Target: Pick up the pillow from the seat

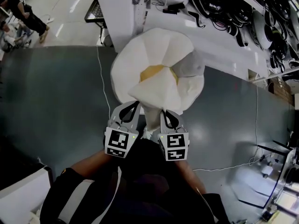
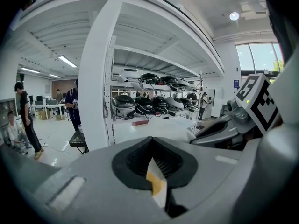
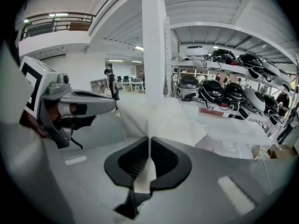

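Note:
In the head view a large white pillow (image 1: 154, 73) with a yellow patch near its middle is held up in front of me, above the dark grey floor (image 1: 56, 97). Both grippers grip its near edge. My left gripper (image 1: 130, 110) is shut on a fold of white and yellow pillow fabric (image 2: 156, 185), seen pinched between the dark pads in the left gripper view. My right gripper (image 1: 169, 118) is shut on white pillow cloth (image 3: 159, 120), which runs up out of its jaws. The seat is hidden from every view.
Beyond the pillow stands a white rack (image 1: 219, 36) loaded with dark helmets (image 3: 212, 90) and cables. A white pillar (image 2: 96, 78) rises close ahead. People (image 1: 25, 13) stand at the far left. A white cable (image 1: 100, 73) runs across the floor.

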Tool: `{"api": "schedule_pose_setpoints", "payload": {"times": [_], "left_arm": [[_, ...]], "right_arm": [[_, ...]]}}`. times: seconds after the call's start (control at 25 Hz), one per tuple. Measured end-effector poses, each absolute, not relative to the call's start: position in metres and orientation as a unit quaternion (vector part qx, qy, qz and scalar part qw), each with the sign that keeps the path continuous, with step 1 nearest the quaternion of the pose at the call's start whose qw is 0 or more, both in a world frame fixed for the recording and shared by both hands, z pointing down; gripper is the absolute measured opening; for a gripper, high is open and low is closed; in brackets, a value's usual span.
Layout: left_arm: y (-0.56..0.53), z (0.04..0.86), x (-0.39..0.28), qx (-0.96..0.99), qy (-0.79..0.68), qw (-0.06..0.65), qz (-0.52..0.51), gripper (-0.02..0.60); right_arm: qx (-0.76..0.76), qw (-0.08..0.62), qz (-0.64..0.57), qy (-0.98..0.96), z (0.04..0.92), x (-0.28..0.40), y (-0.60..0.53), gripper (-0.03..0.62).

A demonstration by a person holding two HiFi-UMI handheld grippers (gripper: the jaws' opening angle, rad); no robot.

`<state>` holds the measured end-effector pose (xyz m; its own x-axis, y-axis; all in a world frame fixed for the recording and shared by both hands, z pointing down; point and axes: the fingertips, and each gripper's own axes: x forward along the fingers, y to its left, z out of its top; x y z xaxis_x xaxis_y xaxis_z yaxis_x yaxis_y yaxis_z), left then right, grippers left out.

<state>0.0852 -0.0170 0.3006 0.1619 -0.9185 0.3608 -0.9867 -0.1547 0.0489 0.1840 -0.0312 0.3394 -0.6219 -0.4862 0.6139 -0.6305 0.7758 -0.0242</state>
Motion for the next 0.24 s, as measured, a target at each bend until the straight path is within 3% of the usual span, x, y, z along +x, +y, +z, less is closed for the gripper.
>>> {"api": "schedule_pose_setpoints", "payload": {"times": [0.24], "left_arm": [[-0.0226, 0.3029, 0.081, 0.755, -0.63, 0.137, 0.123, 0.003]], "right_arm": [[0.317, 0.311, 0.12, -0.888, 0.3452, 0.1816, -0.0346, 0.018]]}}
